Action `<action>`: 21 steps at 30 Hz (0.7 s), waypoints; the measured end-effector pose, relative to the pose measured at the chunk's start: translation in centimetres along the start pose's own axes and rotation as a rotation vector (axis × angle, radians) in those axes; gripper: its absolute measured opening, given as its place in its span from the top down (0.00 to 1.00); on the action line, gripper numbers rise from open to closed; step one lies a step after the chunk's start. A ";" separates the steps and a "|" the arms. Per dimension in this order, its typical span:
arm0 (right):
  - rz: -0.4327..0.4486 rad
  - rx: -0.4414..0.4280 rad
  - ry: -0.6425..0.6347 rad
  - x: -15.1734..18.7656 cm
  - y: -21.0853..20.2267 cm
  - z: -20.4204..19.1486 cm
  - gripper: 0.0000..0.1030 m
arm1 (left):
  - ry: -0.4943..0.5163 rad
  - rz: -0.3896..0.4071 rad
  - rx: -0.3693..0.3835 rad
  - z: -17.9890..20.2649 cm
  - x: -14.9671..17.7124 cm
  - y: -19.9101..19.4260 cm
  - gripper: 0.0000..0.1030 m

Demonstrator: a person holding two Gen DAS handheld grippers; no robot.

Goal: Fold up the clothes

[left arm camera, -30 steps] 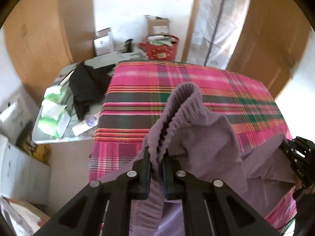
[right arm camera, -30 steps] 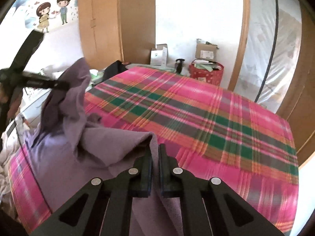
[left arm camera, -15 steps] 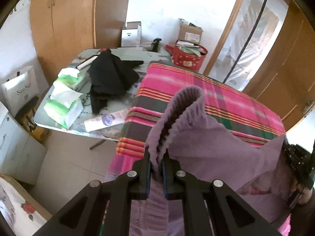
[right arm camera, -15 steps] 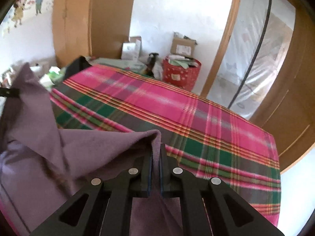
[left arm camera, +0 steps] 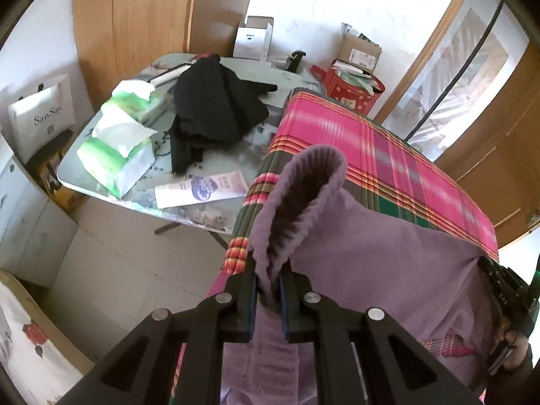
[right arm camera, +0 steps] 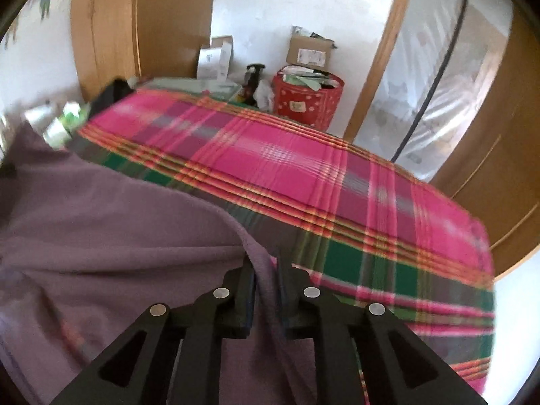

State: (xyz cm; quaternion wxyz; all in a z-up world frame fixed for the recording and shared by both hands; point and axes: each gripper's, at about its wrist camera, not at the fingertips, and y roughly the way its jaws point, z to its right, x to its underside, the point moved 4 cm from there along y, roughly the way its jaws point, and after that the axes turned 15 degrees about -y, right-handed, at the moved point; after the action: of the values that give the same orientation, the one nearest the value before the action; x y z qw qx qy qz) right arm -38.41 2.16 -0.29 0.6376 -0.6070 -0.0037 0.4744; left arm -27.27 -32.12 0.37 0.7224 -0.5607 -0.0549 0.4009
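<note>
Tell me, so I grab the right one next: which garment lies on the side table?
The black garment, heaped on the grey side table; the purple garment is pinched in the left gripper.

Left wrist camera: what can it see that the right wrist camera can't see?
Only the left wrist camera shows the white tube on the side table and the white paper bag on the floor. Only the right wrist camera shows a blurry coloured wall picture. Both show the purple garment, the pink plaid cloth and the red bin.
</note>
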 end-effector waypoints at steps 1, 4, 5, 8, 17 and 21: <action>0.009 -0.023 0.028 0.1 -0.5 0.3 0.82 | -0.011 -0.004 0.013 -0.3 0.2 -0.4 0.89; 0.038 -0.026 0.053 0.4 -2.4 0.9 0.76 | -0.009 -0.027 0.027 -0.8 1.1 -1.8 0.89; 0.051 -0.021 0.054 0.5 -3.1 1.0 0.76 | -0.008 -0.026 0.027 -1.0 1.4 -2.5 0.88; 0.082 -0.017 0.054 1.3 -5.6 1.3 0.74 | -0.012 -0.025 0.049 -1.5 2.4 -4.5 0.88; 0.112 0.020 0.058 7.5 -13.9 2.5 0.72 | -0.071 -0.050 0.054 -4.4 5.3 -9.3 0.88; 0.094 0.030 0.069 11.9 -16.1 2.3 0.72 | -0.023 -0.070 0.091 -3.8 8.3 -10.6 0.88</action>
State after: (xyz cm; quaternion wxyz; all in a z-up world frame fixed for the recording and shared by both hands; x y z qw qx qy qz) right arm -23.54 14.22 6.02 0.6236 -0.6127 0.0538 0.4826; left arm -14.17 -30.27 4.94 0.7600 -0.5203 -0.0646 0.3841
